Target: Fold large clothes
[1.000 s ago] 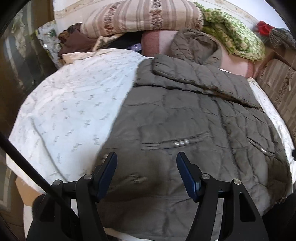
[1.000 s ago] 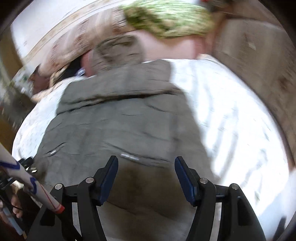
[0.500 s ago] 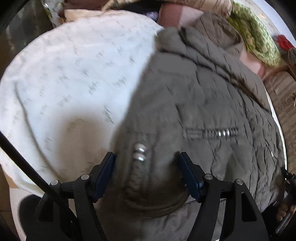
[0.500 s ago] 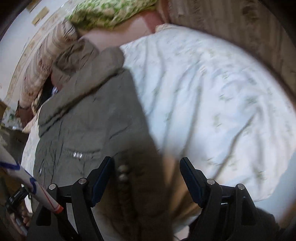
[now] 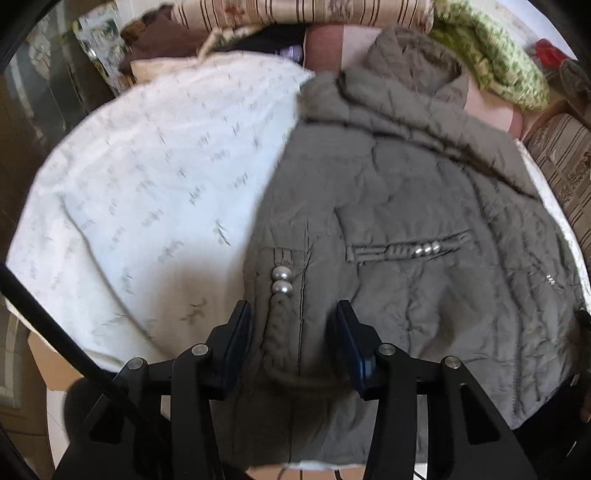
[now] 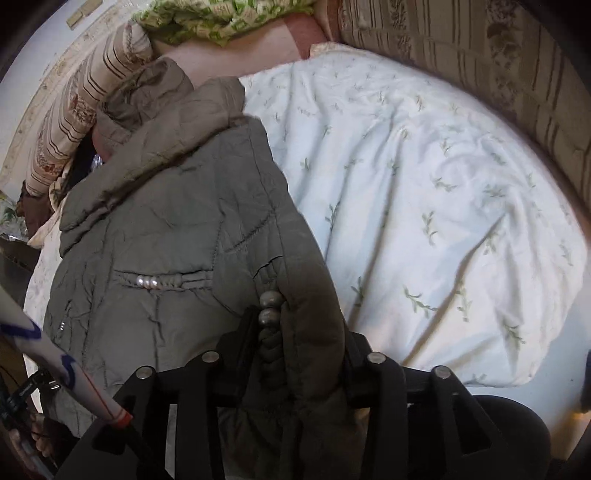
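Note:
A grey-brown quilted jacket (image 5: 424,206) with a hood and pearl-like beads lies spread on a white bed sheet (image 5: 159,177). It also shows in the right wrist view (image 6: 166,229). My left gripper (image 5: 293,325) has its jaws closed in around the jacket's lower left corner, by two beads (image 5: 281,280). My right gripper (image 6: 295,332) is shut on the jacket's lower right corner, whose fabric bunches up between the jaws and hides the fingertips.
Striped pillows (image 5: 295,14), a green patterned blanket (image 5: 491,62) and a pink pillow lie at the head of the bed. A striped sofa back (image 6: 498,66) runs along the right side. White sheet (image 6: 424,192) lies right of the jacket.
Both grippers moved out to the jacket's lower corners. Their jaws went from wide open to closed on the fabric.

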Tool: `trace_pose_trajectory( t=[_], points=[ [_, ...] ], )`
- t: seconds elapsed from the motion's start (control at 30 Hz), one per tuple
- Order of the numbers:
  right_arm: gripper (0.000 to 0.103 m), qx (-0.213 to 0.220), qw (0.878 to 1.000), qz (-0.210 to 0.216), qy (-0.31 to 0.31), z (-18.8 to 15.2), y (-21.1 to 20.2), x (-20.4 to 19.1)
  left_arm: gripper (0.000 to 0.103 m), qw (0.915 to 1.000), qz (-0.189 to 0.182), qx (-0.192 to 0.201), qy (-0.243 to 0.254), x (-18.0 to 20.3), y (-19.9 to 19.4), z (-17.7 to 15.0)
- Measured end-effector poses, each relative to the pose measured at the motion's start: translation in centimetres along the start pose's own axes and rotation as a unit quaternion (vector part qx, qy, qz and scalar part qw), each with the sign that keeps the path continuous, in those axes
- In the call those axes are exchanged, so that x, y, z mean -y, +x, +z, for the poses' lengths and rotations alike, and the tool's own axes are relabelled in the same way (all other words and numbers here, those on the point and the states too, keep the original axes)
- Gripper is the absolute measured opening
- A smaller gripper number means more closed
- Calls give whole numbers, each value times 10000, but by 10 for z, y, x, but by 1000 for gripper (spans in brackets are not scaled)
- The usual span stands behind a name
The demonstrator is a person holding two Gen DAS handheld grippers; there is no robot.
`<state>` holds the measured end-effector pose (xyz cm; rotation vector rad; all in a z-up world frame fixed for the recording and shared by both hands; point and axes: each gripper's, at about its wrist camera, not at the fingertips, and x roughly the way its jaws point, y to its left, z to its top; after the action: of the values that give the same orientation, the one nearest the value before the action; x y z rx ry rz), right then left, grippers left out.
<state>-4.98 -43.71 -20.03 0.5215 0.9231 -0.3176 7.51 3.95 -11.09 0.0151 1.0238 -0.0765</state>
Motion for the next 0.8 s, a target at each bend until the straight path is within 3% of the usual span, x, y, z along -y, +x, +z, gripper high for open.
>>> trace_pose_trajectory(
  t=[0.1,0.2,0.27,0.4,0.63,0.8],
  points=[
    [51,396,9990,-187,-71,-3,-32,-1,46,9994,14,347,56,0,-30,5],
    [57,835,9960,-140,-296,1,-71,-14,58,9976,-113,684,24,3,-57,17],
    [60,986,9940,24,-470,9,-89,-29,65,9966,-225,794,-2,7,-63,28],
    [69,1082,9889,408,-934,24,-110,-78,66,9961,-329,817,-72,20,-46,58],
    [74,941,9842,644,-1351,74,-87,-170,66,9955,-498,760,-257,30,12,114],
    [76,764,9819,548,-1642,126,-43,-242,66,9952,-221,907,-295,16,51,137]
  ],
)
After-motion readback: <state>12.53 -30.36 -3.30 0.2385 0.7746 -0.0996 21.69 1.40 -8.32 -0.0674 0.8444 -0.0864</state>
